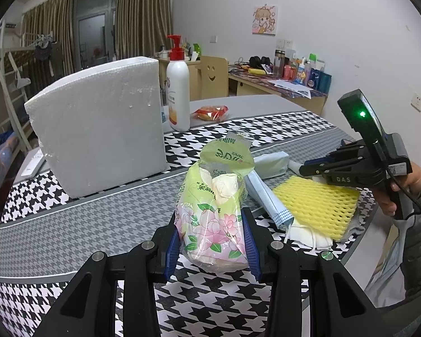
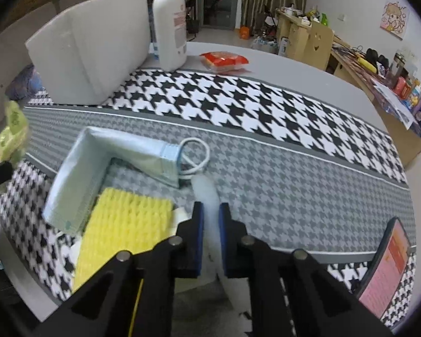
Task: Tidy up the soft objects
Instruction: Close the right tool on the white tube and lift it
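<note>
From the left wrist camera, the left gripper (image 1: 212, 241) squeezes a tissue pack (image 1: 212, 210) between its blue pads, down near the bottom of the pack. The pack is soft plastic with pink flowers and a green top, and it stands on the checked cloth (image 1: 70, 224). Behind it stands a big white foam block (image 1: 98, 132), with a pump bottle (image 1: 178, 95) next to it. To the right lie a blue mask (image 1: 266, 199), a yellow foam net (image 1: 317, 205) and a white mask (image 1: 306, 236) partly under the net. The right gripper (image 1: 306, 168) hangs over the net, held by a hand (image 1: 407, 188). From the right wrist camera, the right gripper (image 2: 210, 219) is clamped on a white soft thing (image 2: 207, 196) that pokes out past its fingers; it is too blurry to name. The yellow net (image 2: 126, 230) lies just to the left, touching the blue mask (image 2: 98, 163). A red snack bag (image 2: 224, 60) sits far back near the bottle (image 2: 171, 25).
</note>
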### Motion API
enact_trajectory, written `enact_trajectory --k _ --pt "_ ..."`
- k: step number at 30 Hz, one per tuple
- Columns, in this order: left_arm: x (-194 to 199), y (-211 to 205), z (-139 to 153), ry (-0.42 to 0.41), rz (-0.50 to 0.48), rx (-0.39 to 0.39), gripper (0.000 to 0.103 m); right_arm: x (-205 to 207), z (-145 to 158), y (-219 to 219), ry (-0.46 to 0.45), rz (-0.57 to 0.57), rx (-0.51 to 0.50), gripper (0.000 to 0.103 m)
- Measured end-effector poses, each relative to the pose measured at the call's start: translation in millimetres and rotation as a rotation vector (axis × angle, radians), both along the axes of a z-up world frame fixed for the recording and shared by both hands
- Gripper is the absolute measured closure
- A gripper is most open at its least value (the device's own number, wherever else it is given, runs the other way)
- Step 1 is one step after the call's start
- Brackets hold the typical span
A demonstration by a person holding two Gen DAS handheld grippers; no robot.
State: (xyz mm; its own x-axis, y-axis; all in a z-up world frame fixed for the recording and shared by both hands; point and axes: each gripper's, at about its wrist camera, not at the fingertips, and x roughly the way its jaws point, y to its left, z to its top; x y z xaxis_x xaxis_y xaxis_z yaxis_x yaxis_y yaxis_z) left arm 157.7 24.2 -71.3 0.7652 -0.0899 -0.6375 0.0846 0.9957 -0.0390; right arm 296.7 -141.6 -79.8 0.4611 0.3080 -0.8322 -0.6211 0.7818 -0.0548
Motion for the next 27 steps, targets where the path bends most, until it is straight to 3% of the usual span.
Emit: enact_trajectory --k 7,10,12,14,19,27 --pt "-4 1 2 -0.004 0.002 -0.003 0.061 1 -1 3 0.001 0.024 -0.029 0.087" --pt "-5 2 3 -0.008 0.004 0.002 0.061 -2 1 1 0.025 0.044 -0.01 0.076" --pt "-6 3 4 -0.007 0.005 0.0 0.061 -3 -4 4 0.026 0.051 -0.018 0.075" --pt "-7 3 4 -0.008 0.005 0.001 0.061 -2 -6 5 0.022 0.047 -0.011 0.075" --pt "-11 3 9 -0.021 0.002 0.001 0.061 0 -5 5 0.022 0.037 0.005 0.09" --pt "-19 6 16 -0.045 0.003 0.003 0.061 -6 21 -15 -0.027 -0.037 0.054 0.089"
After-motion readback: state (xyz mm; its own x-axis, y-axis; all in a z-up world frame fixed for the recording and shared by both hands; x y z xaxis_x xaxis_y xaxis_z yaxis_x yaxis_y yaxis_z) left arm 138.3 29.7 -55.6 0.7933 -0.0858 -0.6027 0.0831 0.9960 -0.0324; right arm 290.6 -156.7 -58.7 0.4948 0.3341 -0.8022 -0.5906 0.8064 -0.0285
